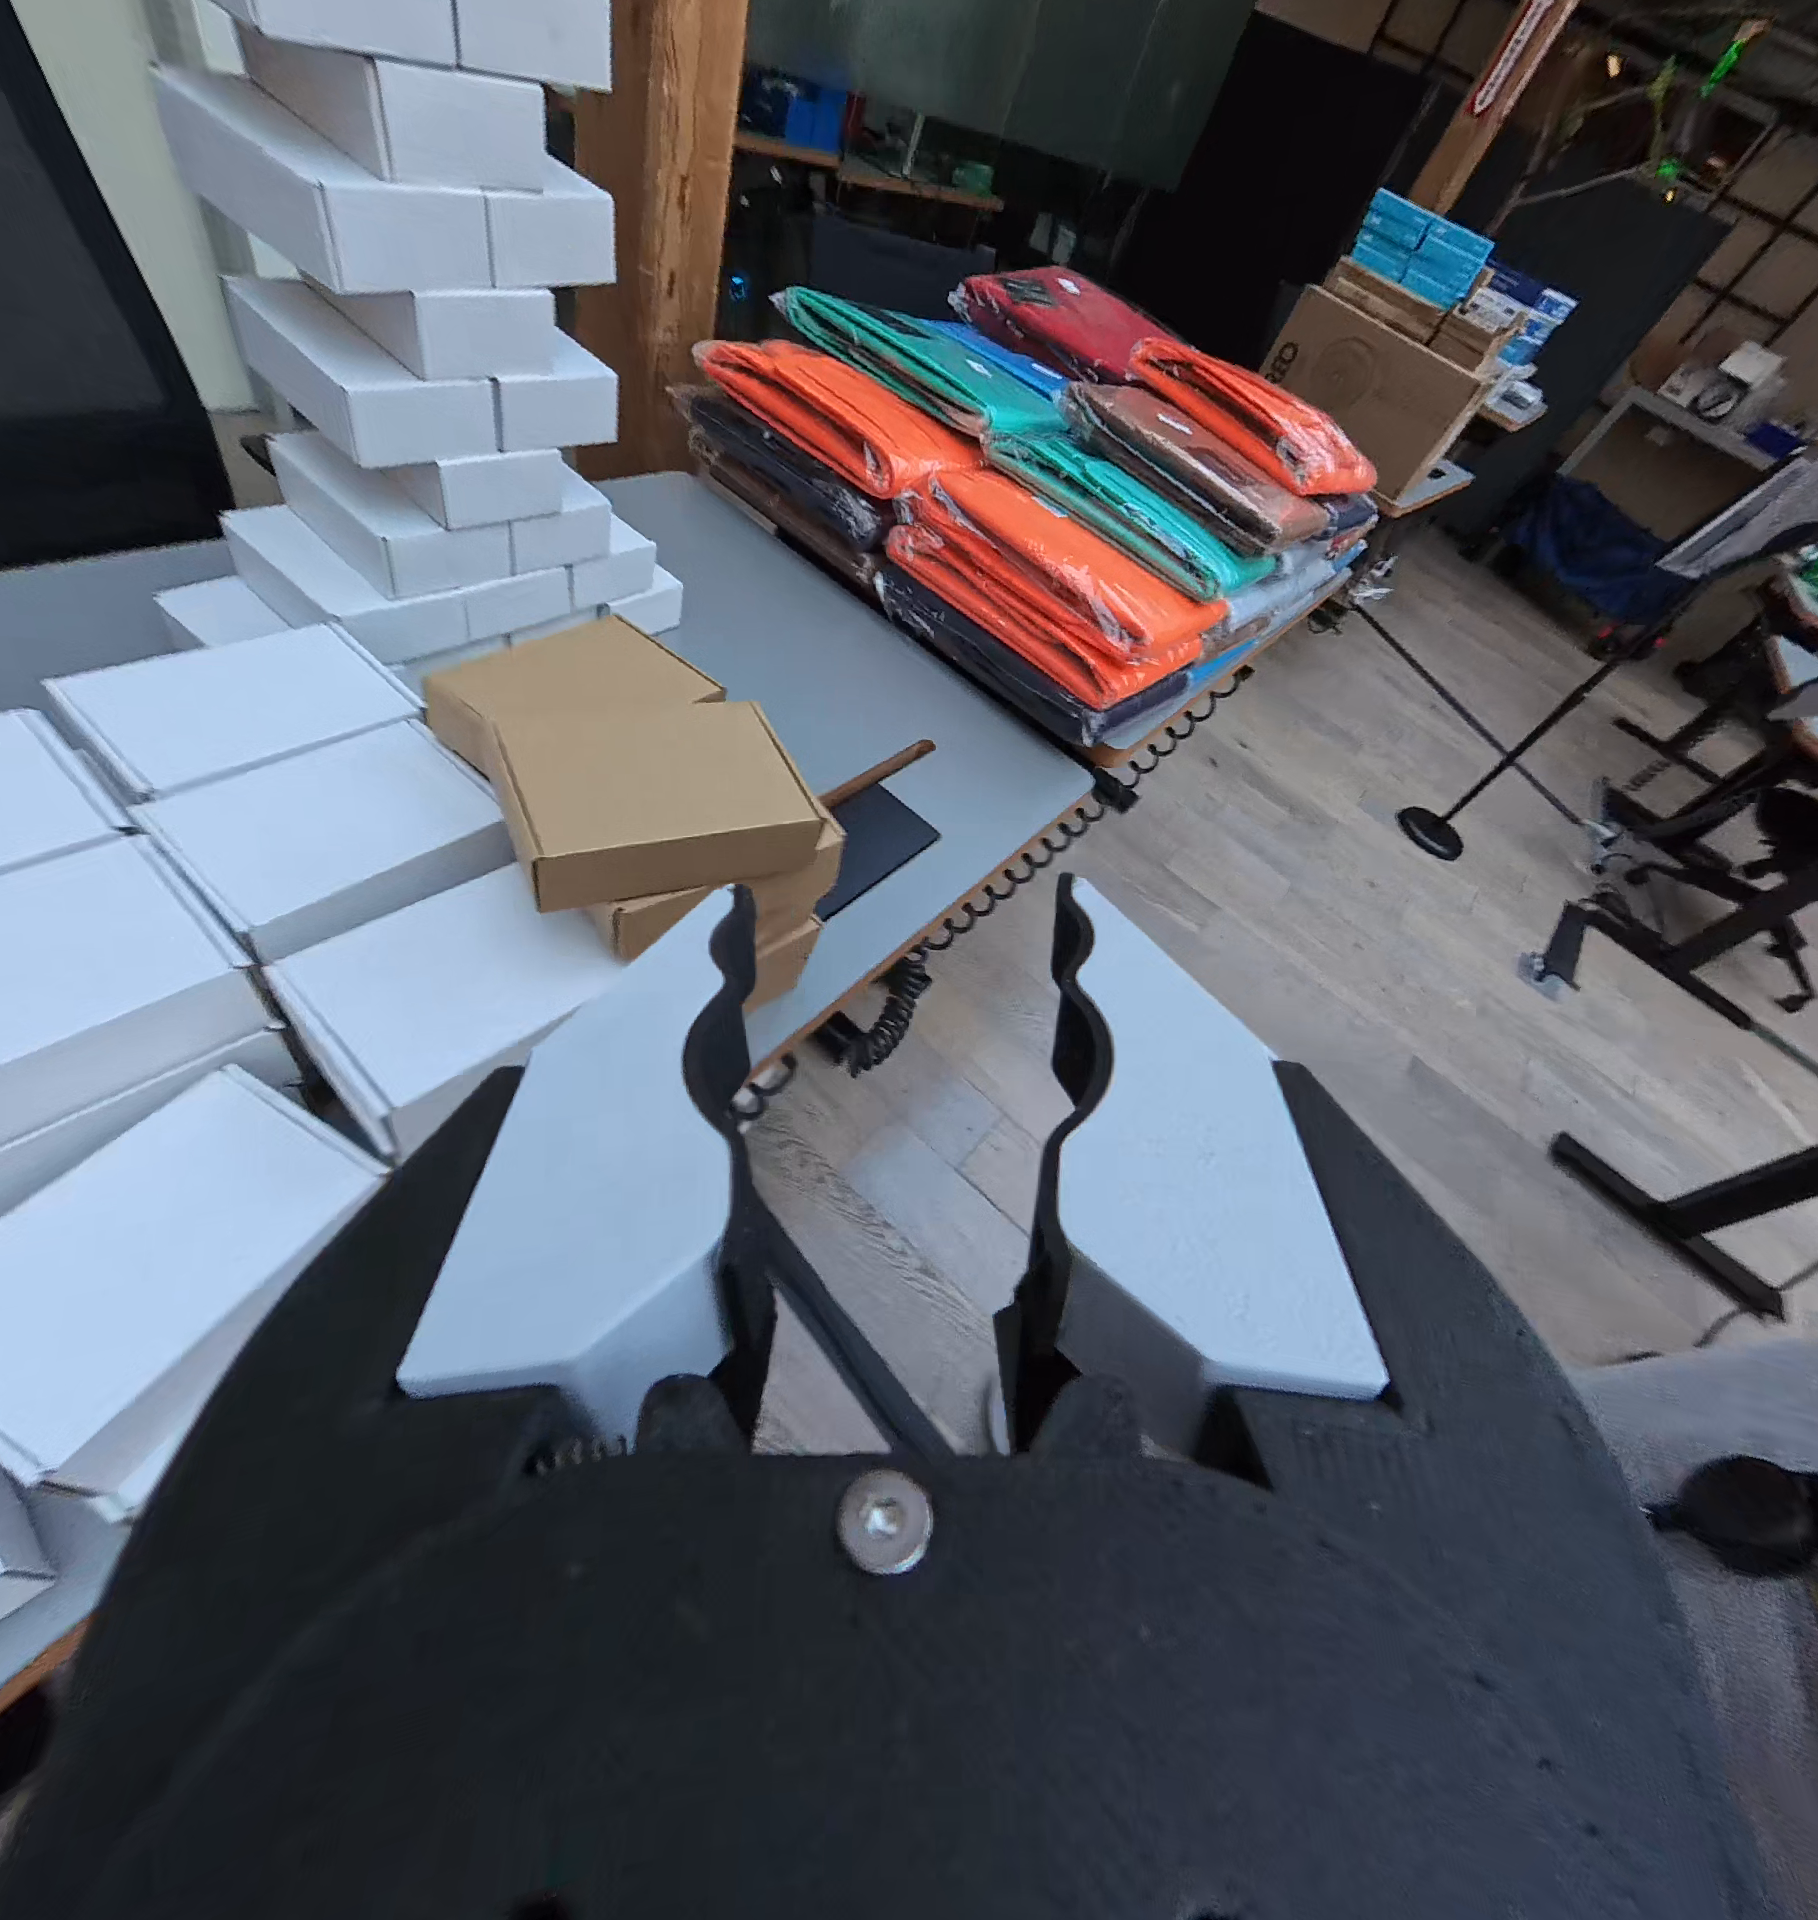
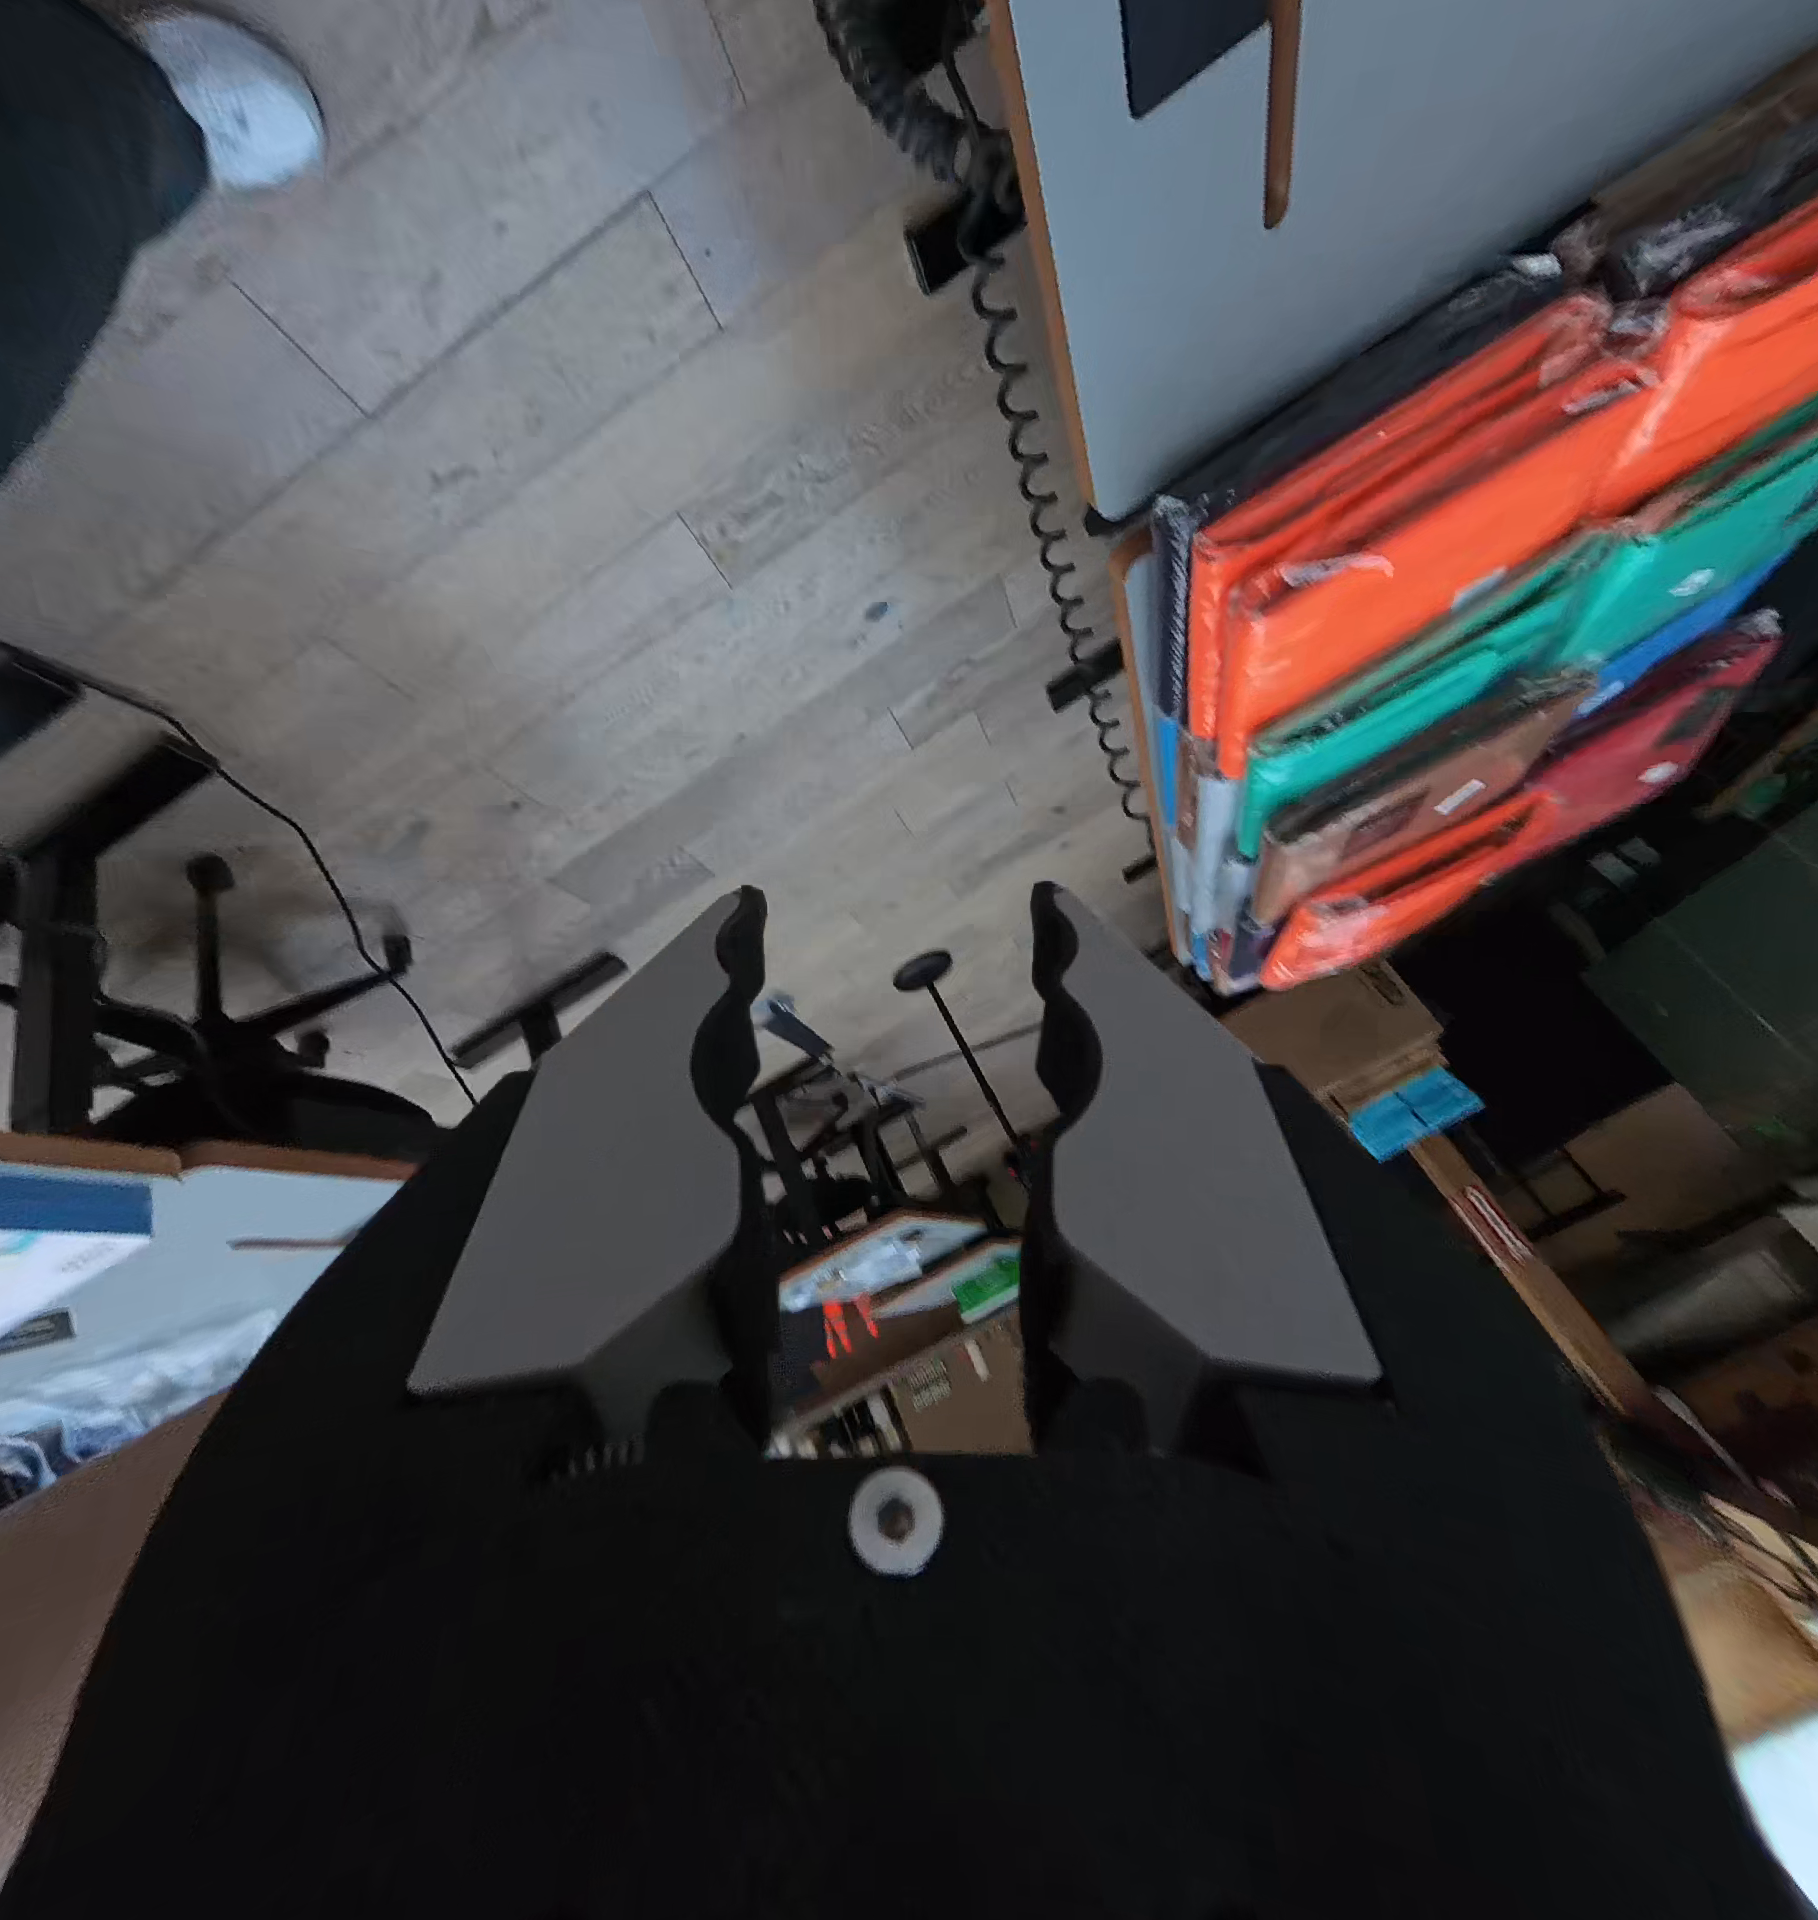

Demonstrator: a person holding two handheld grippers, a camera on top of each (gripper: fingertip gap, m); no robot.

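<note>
Just past the near right corner of the grey table (image 1: 863, 675), the left gripper (image 1: 903, 914) hung in the air with its jaws spread wide and nothing between them. Nearest to it, on the table's near edge, sat a small stack of brown cardboard mailer boxes (image 1: 656, 790), closed and slightly askew; the gripper's left finger overlapped the stack's lower corner in the view, though whether it touched could not be told. Left of those lay rows of closed white boxes (image 1: 261, 831), with a leaning tower of white boxes (image 1: 417, 312) farther back. A black sheet (image 1: 884, 842) and a brown stick (image 1: 879, 771) lay beside the brown stack. At the far right of the tabletop rested bagged folded garments (image 1: 1040, 488) in orange, teal, red and brown.

The right gripper (image 2: 897, 914) was likewise wide apart and empty, rolled over so the wooden floor (image 2: 572, 468) filled its view, well clear of the table edge (image 2: 1050, 312), a coiled cable (image 2: 1040, 499) and the garment packs (image 2: 1456, 623). Neither gripper had hold of anything.
</note>
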